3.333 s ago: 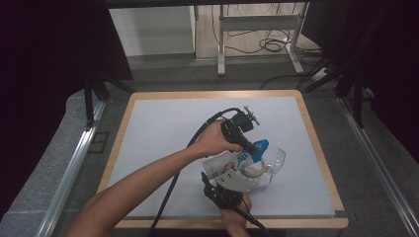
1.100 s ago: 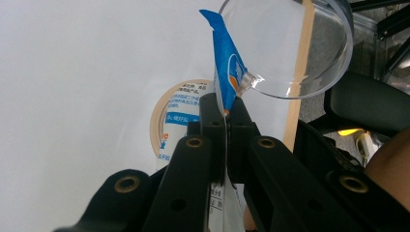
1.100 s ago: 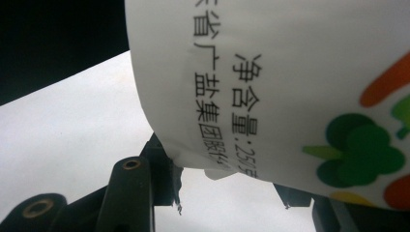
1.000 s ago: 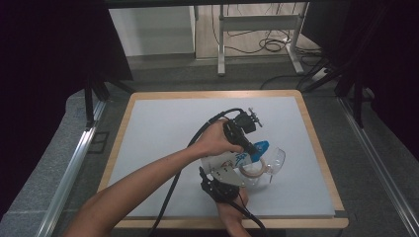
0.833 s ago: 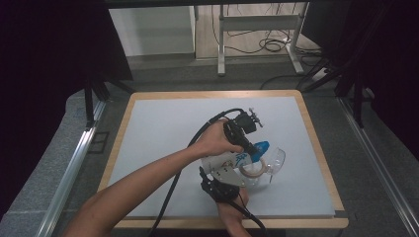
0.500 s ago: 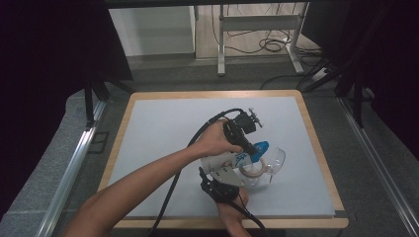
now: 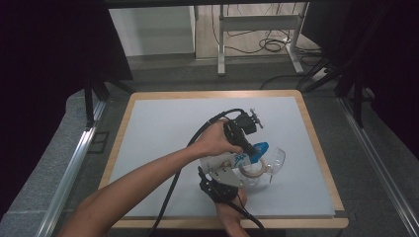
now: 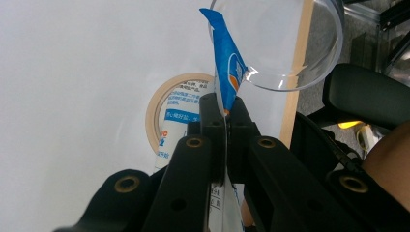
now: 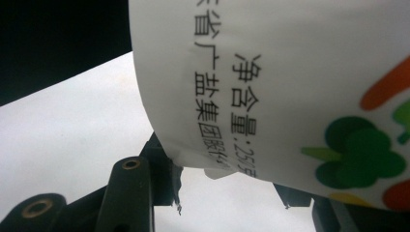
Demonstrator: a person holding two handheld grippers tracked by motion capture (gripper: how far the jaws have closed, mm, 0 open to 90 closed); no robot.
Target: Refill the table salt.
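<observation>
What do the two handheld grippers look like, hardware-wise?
Both are matte black. The left gripper has flat linkage arms with brass-coloured pivot rivets and a thick black cable. The right gripper has the same linkage and rivets. Forearms are bare, no sleeves.

- The bag (image 8: 227, 67) is thin glossy plastic film, white with blue print, creased where it is pinched.
- The bowl (image 8: 290, 43) is clear, smooth plastic or glass with a shiny rim.
- The tape roll (image 8: 159, 104) looks like matt beige paper.
- The gripper (image 8: 226, 125) is matt black plastic with brass-coloured fittings.
- The table (image 7: 163, 128) has a smooth, matt pale top and a light wood frame.
</observation>
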